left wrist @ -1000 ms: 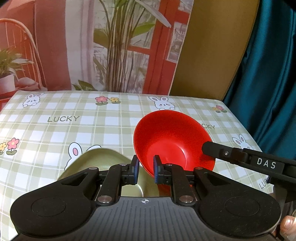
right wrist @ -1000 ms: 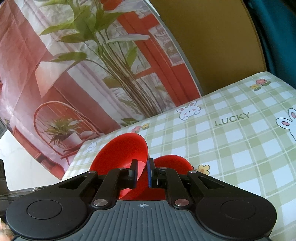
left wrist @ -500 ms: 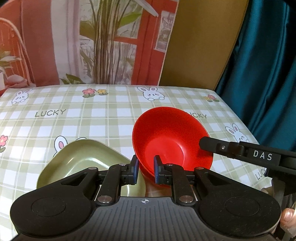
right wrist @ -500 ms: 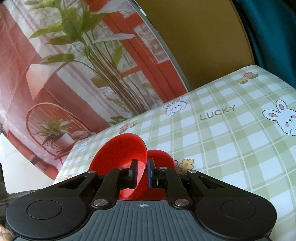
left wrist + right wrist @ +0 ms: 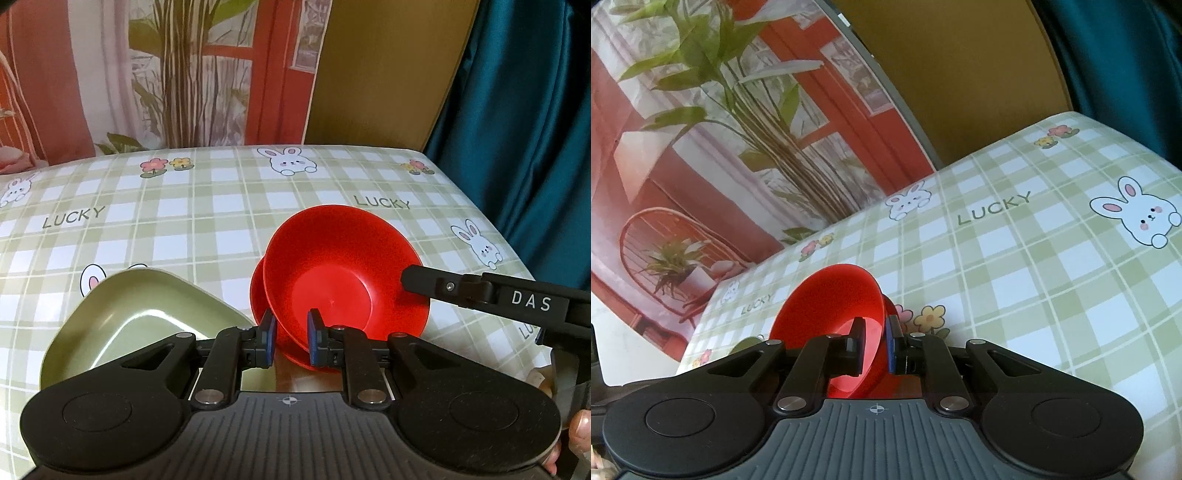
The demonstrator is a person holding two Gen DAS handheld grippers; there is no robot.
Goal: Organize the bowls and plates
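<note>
Red bowl tilted over another red bowl beside green plate on tabletop, left gripper fingers apart around its rim; right gripper fingers pinching red bowl's rim; stacking step, probably lowering next.

From my left camera, the lower red bowl is showing only as a thin crescent, because the upper red bowl is covering the rest of it. The left gripper is hiding the near rim of both bowls, so I cannot tell whether its pads are touching a rim. The gripper body is also covering the near corner of the green plate. The right gripper is entering from the right edge and is cut off there; its tip is overlapping the upper bowl's rim. In my right camera, the right gripper is hiding most of the lower bowl, and the plate is only peeking out as a dark sliver.
</note>
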